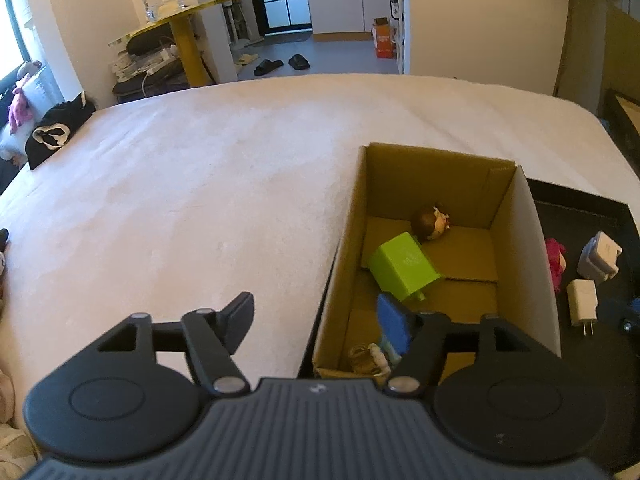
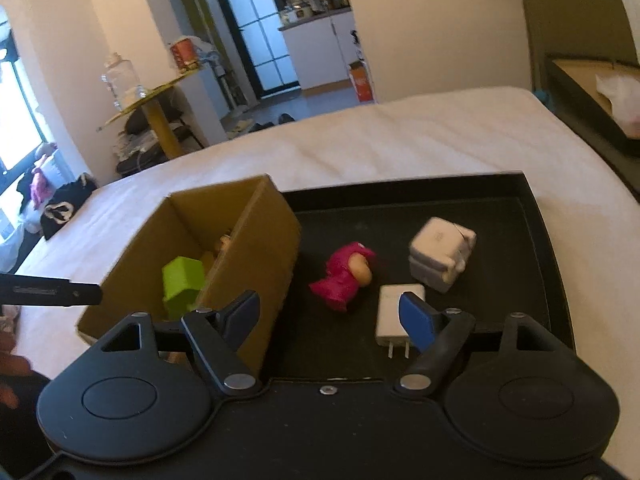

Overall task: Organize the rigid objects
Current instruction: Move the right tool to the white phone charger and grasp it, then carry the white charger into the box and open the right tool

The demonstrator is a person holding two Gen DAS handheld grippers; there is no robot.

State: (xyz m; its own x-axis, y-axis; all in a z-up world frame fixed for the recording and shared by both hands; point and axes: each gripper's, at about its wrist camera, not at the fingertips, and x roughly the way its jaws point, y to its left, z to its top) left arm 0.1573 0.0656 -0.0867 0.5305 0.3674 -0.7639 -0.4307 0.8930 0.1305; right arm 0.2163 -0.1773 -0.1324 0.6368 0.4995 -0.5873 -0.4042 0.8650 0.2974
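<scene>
Sorting looks partly done to me: box (image 1: pixel 520 216) on the bed holds a green block (image 1: pixel 402 272) and doll (image 1: pixel 432 222), while tray (image 2: pixel 544 216) keeps pink figure (image 2: pixel 344 276), two chargers (image 2: pixel 394 308), and both my grippers (image 1: pixel 316 320) (image 2: pixel 332 314) gape, empty.

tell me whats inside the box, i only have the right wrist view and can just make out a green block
observer: Beyond the green block, a brown-haired doll head lies at the far end of the cardboard box.
operator: anything at the near end
observer: A small beige figure in the near corner, partly hidden by the left gripper.
operator: is that gripper open
observer: Open and empty, with one finger above the box's inside.
</scene>
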